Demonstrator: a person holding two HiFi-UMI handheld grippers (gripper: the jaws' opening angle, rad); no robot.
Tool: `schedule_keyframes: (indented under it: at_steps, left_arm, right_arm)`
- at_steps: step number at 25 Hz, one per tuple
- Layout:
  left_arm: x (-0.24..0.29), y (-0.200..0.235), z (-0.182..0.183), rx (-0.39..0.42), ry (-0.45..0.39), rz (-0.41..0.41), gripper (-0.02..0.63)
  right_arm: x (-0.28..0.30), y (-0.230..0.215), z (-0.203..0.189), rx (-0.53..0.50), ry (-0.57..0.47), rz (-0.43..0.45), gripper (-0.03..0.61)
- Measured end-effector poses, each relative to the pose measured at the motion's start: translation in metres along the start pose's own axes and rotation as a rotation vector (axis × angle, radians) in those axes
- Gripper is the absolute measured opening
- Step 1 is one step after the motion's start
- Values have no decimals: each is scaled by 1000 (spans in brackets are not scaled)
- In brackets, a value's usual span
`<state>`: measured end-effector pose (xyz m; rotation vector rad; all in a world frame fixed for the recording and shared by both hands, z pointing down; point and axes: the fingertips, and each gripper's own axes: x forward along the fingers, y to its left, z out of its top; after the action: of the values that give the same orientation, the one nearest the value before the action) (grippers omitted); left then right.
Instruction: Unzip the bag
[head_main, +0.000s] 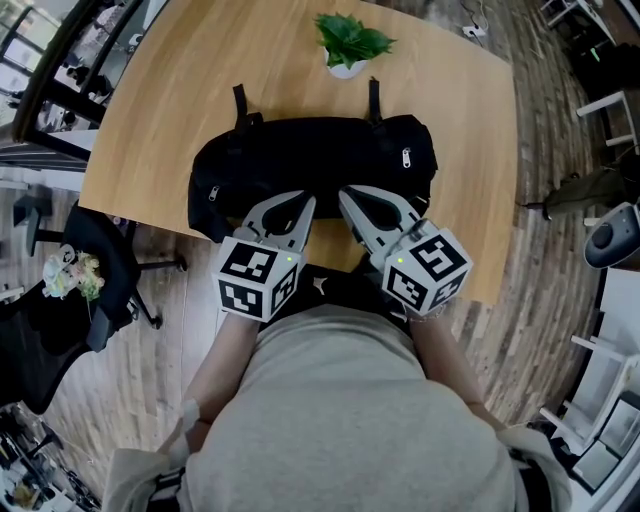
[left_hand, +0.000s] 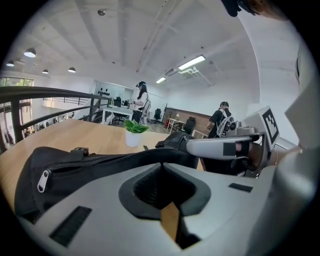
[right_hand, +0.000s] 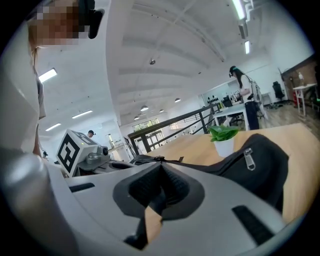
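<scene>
The black bag (head_main: 310, 160) lies on the desk (head_main: 200, 80) near our edge, its long axis running left to right and its straps pointing away from us. Our left gripper (head_main: 307, 202) and right gripper (head_main: 344, 193) meet its near side, both jaws clenched together; whether either pinches anything, we cannot tell.

No text, brand or number can be read (only square marker patterns (head_main: 250, 275), no letters).
</scene>
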<state>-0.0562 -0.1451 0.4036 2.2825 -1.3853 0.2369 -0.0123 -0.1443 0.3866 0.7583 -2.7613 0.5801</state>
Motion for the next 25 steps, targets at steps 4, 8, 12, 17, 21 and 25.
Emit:
schedule_keyframes:
  at_steps: [4, 8, 12, 17, 21, 25]
  left_arm:
    - [1, 0, -3, 8, 24, 4, 22]
    - [1, -2, -4, -7, 26, -11, 21]
    - [0, -2, -2, -30, 12, -23, 21]
    - [-1, -2, -3, -24, 13, -23, 17]
    - [-1, -2, -3, -22, 14, -20, 17]
    - [-1, -1, -4, -8, 24, -15, 17]
  right_arm:
    - [2, 3, 0, 0, 8, 13, 6]
    - [4, 3, -3, -27, 24, 16, 6]
    - [6, 2, -6, -39, 52, 8, 6]
    - [7, 2, -12, -43, 84, 9, 6]
    - [8, 2, -15, -47, 103, 11, 6]
    - [8, 2, -16, -54, 113, 15, 6]
